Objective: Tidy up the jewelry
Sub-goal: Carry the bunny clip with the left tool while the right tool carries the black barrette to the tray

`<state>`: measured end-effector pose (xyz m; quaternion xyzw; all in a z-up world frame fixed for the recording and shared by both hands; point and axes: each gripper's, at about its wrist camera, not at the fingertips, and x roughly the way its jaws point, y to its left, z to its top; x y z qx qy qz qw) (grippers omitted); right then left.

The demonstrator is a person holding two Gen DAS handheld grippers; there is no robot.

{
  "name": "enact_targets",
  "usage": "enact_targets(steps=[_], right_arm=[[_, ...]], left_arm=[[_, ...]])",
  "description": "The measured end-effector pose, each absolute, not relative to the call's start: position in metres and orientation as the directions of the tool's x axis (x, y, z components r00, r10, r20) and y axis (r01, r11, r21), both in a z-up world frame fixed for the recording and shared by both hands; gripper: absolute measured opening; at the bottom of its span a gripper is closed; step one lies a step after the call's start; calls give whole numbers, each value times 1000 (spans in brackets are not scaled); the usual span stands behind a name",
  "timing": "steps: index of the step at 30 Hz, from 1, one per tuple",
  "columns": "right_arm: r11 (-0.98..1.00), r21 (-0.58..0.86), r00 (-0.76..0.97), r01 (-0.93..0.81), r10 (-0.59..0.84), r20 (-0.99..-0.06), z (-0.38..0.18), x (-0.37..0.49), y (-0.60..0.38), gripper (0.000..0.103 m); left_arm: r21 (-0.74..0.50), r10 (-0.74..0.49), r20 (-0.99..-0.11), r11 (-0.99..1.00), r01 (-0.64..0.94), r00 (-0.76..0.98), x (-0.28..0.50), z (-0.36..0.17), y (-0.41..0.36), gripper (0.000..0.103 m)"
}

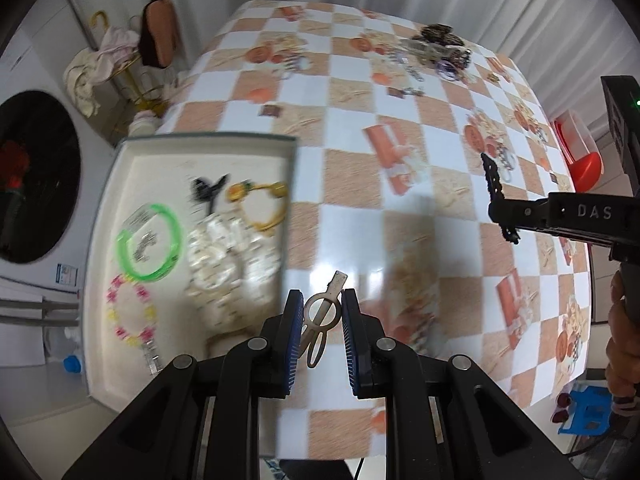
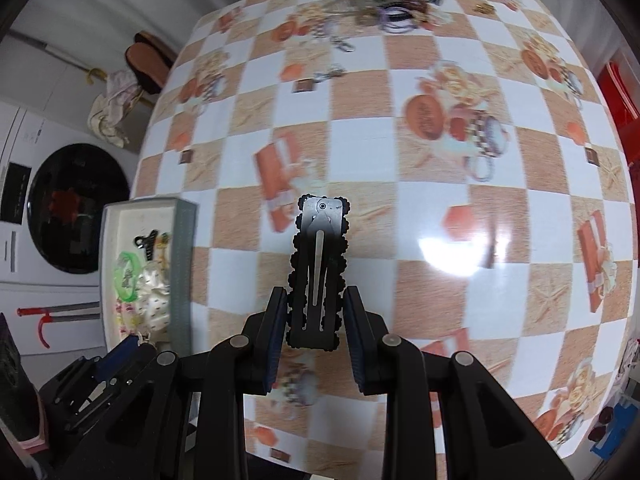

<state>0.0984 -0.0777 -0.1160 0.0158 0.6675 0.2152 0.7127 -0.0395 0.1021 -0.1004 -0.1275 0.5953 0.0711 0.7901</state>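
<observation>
Writing: "DAS" in white on the arm of the right gripper [image 1: 498, 204], read in the left wrist view. No other legible text; washer labels too blurred.

Container: white tray [image 1: 105, 216] with a grey rim, at the left edge of the checkered table [image 1: 352, 184]. Contents: green bangle [image 1: 149, 242], pink-and-yellow bead bracelet [image 1: 130, 310], yellow ring-shaped piece [image 1: 262, 206], small black clip [image 1: 208, 192], a pale pearly heap [image 1: 228, 256]. Blur hides finer detail.

Left gripper [image 1: 320, 316]: jaws partly closed on a silver hair clip [image 1: 322, 312], which stands between the blue pads [image 1: 294, 320] with its flat end pointing forward. Gripper sits above the table, just right of the tray's near corner.

Right gripper [image 2: 316, 312]: jaws closed narrowly on a black snap clip [image 2: 320, 268] with a scalloped edge, metal underside up, tip pointing away. It hovers over the table, well apart from the tray [image 2: 182, 272], which lies to its left.

Unsorted jewelry pile [image 2: 390, 4]: far side of the table, mixed chains and bangles, well apart from both grippers.
</observation>
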Motion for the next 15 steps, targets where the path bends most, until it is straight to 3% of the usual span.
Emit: enact_targets(steps=[15], right_arm=[[818,339,-50,-465,358,-932,-106,48,42,31]], left_arm=[[-80,40,-971,877,-474,237,-126,-115,205,25]])
